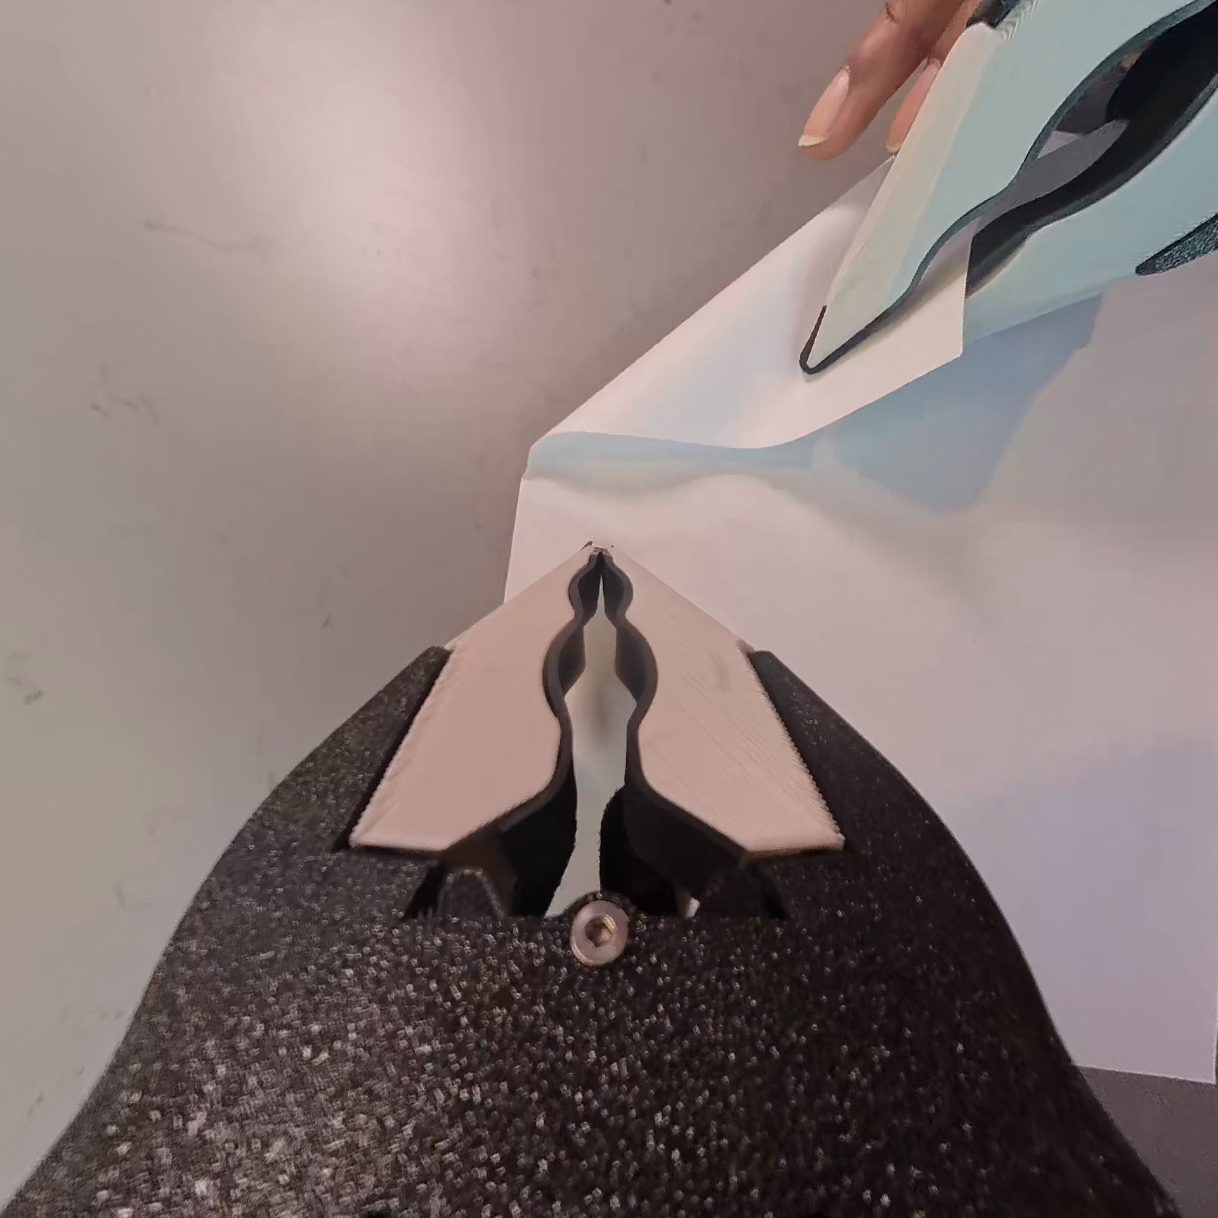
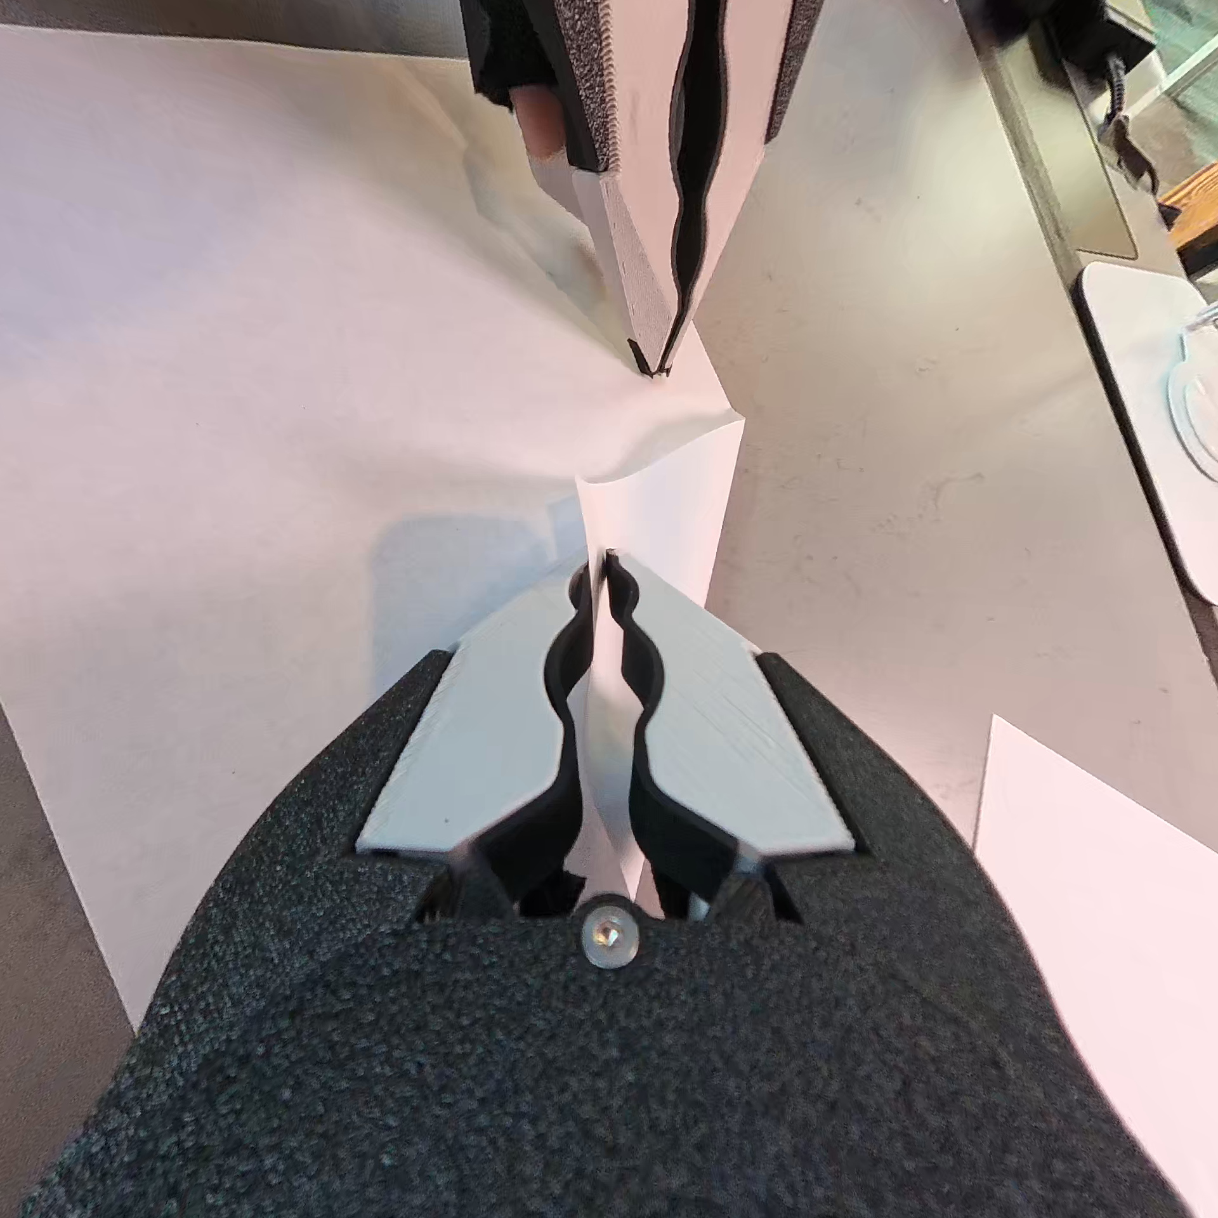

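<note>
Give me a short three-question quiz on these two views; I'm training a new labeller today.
1. True or false: the left gripper is shut on the sheet of paper.
2. What does the right gripper grip?
A. the tray
B. a fold of the paper
C. nothing
3. Fill in: the paper rests on a grey ____.

Key: 1 true; 2 B; 3 table.
</note>
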Tool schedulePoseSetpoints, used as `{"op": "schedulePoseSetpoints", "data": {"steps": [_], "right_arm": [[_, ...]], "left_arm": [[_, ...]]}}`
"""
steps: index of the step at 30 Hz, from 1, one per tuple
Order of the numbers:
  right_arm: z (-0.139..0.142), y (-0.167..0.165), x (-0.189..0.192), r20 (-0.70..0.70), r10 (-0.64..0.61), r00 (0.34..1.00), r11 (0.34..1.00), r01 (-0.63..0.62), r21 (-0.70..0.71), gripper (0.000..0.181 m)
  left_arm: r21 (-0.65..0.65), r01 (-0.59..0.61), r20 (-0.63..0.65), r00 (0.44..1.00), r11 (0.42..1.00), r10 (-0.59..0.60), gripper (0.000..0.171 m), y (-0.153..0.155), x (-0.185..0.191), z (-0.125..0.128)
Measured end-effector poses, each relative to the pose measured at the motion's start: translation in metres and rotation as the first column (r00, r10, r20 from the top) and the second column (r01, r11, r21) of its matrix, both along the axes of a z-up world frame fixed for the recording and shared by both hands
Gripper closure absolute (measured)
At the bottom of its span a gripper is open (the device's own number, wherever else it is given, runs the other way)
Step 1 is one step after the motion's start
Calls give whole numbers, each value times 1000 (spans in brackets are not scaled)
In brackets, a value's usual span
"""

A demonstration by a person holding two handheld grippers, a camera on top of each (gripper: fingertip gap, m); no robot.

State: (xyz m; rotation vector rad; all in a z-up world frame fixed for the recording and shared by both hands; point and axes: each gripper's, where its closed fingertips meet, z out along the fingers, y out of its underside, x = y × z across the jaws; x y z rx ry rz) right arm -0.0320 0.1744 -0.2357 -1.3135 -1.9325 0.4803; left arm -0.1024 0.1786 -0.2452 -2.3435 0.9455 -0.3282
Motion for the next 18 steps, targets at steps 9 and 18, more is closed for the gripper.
{"op": "schedulePoseSetpoints", "data": {"steps": [9,18], "right_arm": [[-6,-4,1,23,13,1000,1000,-13,16,181],[-6,-4,1,20,24,1000,999,-24,24,181]], "left_arm": [[27,-60,46,997,998,59,171,31,-6,7],[-46,-67,37,997,997,68,171,38,-3,4]]}}
